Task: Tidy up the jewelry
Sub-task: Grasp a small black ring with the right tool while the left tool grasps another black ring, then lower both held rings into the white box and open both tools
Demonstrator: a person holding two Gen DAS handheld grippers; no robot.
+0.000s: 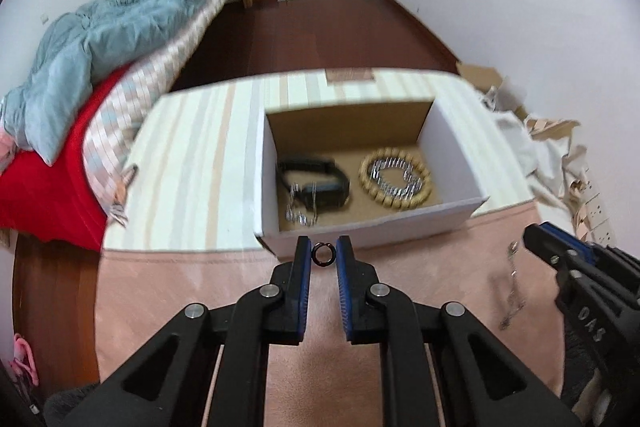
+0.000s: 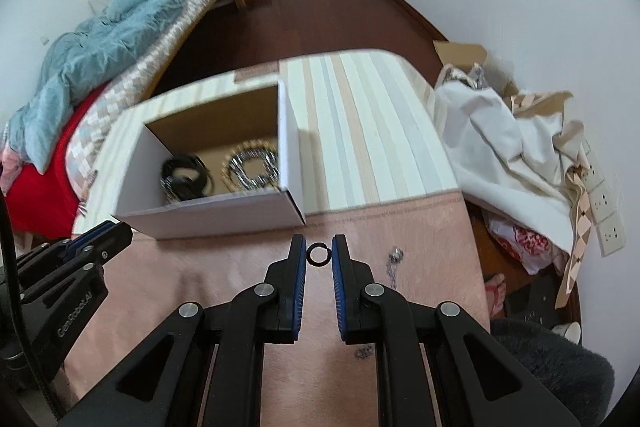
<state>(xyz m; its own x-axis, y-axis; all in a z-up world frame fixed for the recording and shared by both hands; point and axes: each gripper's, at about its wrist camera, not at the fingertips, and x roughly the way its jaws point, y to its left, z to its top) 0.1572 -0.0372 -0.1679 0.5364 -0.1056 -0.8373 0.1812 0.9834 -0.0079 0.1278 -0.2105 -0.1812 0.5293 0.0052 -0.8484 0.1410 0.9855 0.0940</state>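
A white cardboard box (image 1: 372,223) stands on the table and holds a black band (image 1: 316,179), a beaded bracelet (image 1: 396,179) and silver chains; it also shows in the right wrist view (image 2: 216,215). My left gripper (image 1: 323,254) is just in front of the box, its fingers closed on a small dark ring (image 1: 323,253). My right gripper (image 2: 319,254) is right of the box, its fingers closed on a small black ring (image 2: 319,254). A silver chain (image 2: 394,263) lies on the pink cloth to its right, and it also shows in the left wrist view (image 1: 512,287).
The table has a pink cloth (image 2: 240,267) in front and a striped cloth (image 2: 360,131) behind. A bed with a blue quilt (image 1: 112,39) is at the left. Cloths and cardboard (image 2: 512,155) are piled at the right, by the wall sockets.
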